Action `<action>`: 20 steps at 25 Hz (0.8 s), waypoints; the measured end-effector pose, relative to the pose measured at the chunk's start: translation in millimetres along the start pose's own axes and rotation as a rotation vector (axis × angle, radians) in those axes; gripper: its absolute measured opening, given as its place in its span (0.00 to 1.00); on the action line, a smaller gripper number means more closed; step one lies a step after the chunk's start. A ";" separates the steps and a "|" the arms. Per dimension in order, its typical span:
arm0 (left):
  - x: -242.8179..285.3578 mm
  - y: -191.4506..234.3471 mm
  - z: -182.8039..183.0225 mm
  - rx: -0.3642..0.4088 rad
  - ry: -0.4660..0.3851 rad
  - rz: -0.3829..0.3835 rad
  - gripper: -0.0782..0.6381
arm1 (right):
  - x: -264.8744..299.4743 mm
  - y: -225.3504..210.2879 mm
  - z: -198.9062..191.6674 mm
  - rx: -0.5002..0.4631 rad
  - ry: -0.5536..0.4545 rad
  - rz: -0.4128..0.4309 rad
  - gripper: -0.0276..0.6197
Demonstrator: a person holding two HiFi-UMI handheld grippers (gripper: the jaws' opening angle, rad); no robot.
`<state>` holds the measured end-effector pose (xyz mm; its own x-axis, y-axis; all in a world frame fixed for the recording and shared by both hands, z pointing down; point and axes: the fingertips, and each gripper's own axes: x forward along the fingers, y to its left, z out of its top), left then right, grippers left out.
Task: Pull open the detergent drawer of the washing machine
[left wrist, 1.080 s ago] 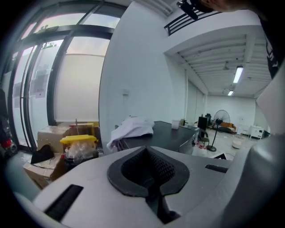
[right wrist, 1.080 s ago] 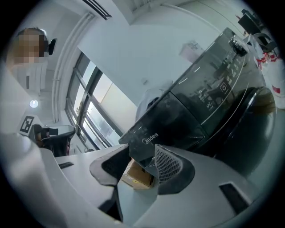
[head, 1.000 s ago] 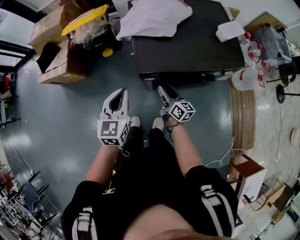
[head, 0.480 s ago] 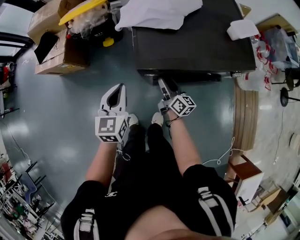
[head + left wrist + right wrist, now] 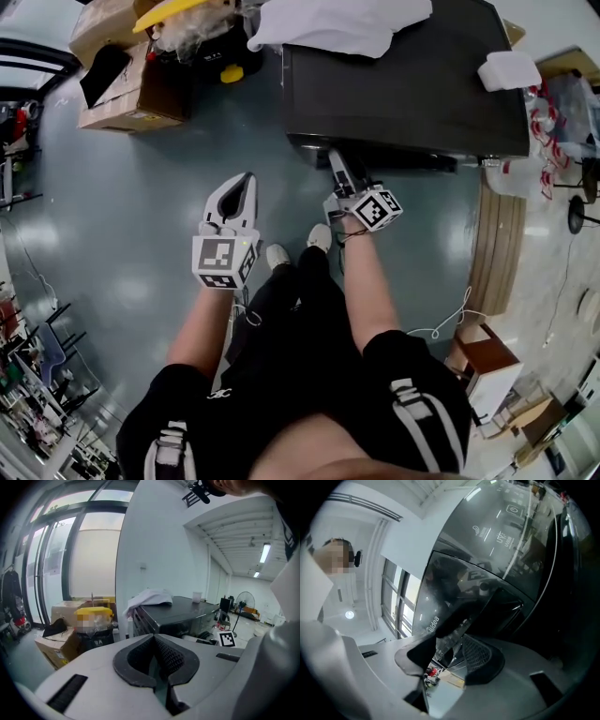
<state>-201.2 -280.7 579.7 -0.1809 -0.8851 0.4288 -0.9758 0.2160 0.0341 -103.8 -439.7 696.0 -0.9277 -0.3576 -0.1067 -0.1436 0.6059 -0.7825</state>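
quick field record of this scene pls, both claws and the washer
machine: glossy black washing machine, white crumpled cloth on top
right claw: at the machine's front, apparently closed on the dark detergent drawer front
left claw: shut, empty, over the grey floor, clear of the machine
drawer: not visibly pulled out yet

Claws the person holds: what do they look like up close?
The left claw and right claw are white, tapering shells with black ribbed pads, each carrying a cube of black-and-white square markers. The sleeves are short, black, with white trim.
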 end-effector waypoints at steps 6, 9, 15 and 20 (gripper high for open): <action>0.2 1.3 -24.0 -0.004 0.024 0.009 0.11 | 2.4 -2.5 -4.4 0.126 -0.063 0.078 0.29; -4.1 -3.6 -28.8 -0.003 0.017 0.002 0.11 | -1.4 -3.5 -4.8 0.144 -0.056 0.091 0.26; -21.8 -9.2 -40.8 -0.004 0.012 -0.004 0.11 | -11.3 -4.8 -15.0 0.155 -0.013 0.085 0.21; -38.8 -11.6 -53.0 0.015 0.020 -0.018 0.11 | -16.9 -3.1 -19.4 0.126 -0.006 0.119 0.19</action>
<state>-176.3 -227.0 610.5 -0.1609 -0.8806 0.4458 -0.9807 0.1935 0.0283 -94.4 -421.8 712.1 -0.9337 -0.2930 -0.2060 0.0114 0.5506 -0.8347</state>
